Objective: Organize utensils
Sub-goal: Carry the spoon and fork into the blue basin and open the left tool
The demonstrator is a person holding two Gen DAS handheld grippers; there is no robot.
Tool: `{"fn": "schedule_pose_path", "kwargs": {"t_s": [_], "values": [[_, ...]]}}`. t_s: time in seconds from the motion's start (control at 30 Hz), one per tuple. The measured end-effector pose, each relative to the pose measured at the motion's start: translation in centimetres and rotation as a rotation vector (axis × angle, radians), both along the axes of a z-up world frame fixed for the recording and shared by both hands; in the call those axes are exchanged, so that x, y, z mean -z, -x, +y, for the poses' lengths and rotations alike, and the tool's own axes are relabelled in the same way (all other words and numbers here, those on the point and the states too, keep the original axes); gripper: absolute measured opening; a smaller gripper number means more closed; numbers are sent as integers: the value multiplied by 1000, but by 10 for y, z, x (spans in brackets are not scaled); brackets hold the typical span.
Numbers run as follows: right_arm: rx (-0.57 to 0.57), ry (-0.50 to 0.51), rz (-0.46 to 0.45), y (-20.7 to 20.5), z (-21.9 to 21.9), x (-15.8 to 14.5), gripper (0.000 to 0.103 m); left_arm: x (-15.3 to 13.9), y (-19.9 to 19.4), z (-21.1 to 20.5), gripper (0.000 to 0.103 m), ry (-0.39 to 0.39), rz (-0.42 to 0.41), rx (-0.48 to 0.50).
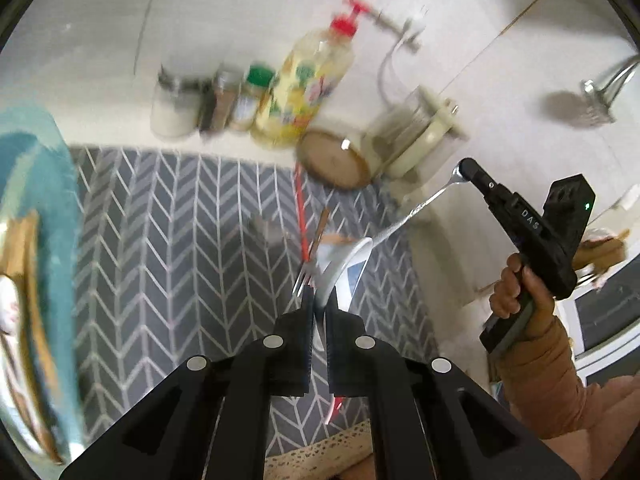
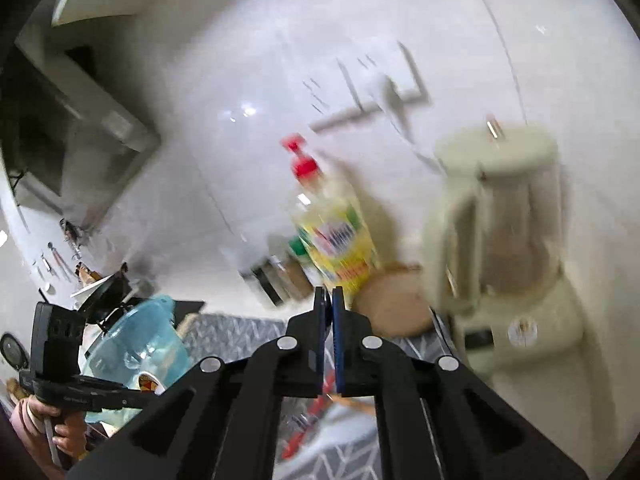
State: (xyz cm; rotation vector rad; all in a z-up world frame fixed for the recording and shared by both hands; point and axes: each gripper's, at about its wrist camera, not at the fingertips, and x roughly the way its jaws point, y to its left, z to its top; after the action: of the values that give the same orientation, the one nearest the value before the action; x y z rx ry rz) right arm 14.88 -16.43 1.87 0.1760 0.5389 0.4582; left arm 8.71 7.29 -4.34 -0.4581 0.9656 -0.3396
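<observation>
1. At 9 o'clock in the left wrist view, a teal bowl (image 1: 36,168) sits at the edge of the grey herringbone mat (image 1: 180,240) that covers the surface. No utensil can be made out in it.
2. At 6 o'clock, the left gripper (image 1: 318,296) has its jaws nearly together, clamped on a white curved piece (image 1: 344,264). It may be a ceramic spoon, but blur prevents saying for certain. Silver tines (image 1: 300,280) show just beside the jaw tip, and I cannot tell whether they are gripped too.
3. At 12 o'clock from those jaws, a red stick (image 1: 301,216) and a wooden utensil (image 1: 322,224) lie on the mat, not yet collected.
4. At 3 o'clock, the right gripper (image 1: 466,168) is carried by a hand (image 1: 516,292). Its jaws are closed on the end of a silver utensil (image 1: 416,208), which slopes down toward the white piece, clear of the mat.
5. Judgement: the task looks partly done. Two pieces are picked up and at least two remain, and no holder or tray for them is in view.
</observation>
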Motion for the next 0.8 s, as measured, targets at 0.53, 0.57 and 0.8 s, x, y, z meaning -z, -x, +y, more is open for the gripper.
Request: {"fn": "schedule_pose_path", "kwargs": {"t_s": [0.53,0.57,0.8], "values": [[-541,-132,275,18,265,4,4,-44,74,215,6,-194,48,-169],[-559,-103,315,18,285,19,4,-28,73,228,6,-183,90,-173],[-563,59,477,6,371,93,4,38,49,275,6,-115,245,-157]]}}
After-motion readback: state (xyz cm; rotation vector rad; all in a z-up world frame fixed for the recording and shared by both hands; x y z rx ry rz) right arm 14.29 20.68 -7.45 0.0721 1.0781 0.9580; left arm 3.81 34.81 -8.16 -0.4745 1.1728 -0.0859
